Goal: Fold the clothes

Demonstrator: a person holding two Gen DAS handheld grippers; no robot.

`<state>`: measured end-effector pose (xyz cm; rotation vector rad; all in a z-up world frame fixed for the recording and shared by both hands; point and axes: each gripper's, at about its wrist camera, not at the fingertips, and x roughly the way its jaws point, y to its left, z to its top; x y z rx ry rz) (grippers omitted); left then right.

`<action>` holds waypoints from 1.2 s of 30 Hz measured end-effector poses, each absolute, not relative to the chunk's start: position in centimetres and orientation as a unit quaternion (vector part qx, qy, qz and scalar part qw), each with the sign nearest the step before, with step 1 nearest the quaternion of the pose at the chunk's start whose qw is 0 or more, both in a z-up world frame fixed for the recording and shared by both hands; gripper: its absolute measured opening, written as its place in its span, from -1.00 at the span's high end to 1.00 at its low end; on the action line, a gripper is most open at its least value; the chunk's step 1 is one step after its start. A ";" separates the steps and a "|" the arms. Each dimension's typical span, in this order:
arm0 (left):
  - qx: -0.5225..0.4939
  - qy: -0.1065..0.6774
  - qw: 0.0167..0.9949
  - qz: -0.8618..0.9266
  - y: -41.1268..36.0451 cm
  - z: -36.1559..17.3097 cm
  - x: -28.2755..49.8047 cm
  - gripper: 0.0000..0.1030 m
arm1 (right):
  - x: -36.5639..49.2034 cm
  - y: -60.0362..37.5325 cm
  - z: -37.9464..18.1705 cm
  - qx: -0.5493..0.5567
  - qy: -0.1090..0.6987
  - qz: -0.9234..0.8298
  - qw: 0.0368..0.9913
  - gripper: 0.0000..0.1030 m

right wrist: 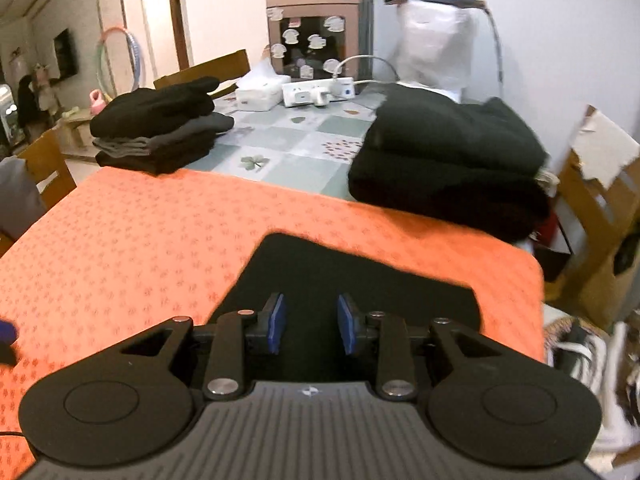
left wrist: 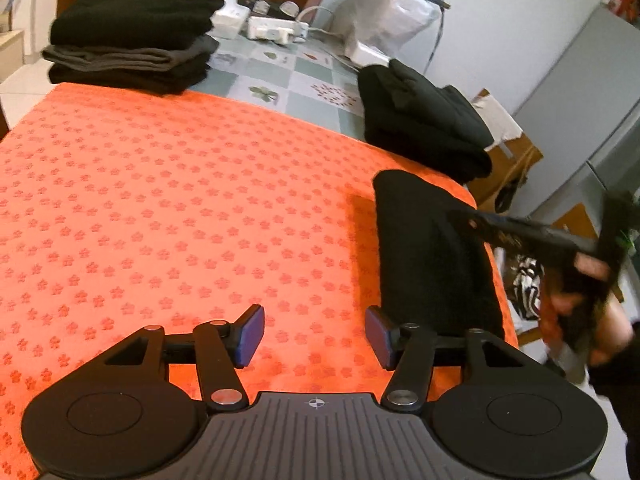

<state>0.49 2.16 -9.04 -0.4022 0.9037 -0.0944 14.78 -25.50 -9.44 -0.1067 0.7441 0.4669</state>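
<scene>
A folded black garment (left wrist: 432,256) lies on the orange mat (left wrist: 180,208) near its right edge; it also shows in the right wrist view (right wrist: 344,280). My left gripper (left wrist: 315,336) is open and empty, above the mat just left of the garment. My right gripper (right wrist: 311,324) is open and empty, directly over the near part of the garment. In the left wrist view the right gripper (left wrist: 532,240) is blurred at the far right, past the garment's edge.
A stack of folded dark clothes (left wrist: 132,40) sits at the mat's far left. A pile of black clothes (right wrist: 452,160) sits far right on the tiled tablecloth (right wrist: 288,144). A power strip (right wrist: 316,92), white box and cabinet stand behind. Wooden chairs (right wrist: 600,208) flank the table.
</scene>
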 end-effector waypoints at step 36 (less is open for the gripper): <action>-0.242 0.446 0.858 -0.080 1.9 -11.2 2.4 -0.36 | 9.4 -25.5 -12.0 -0.044 0.410 0.221 0.884 0.14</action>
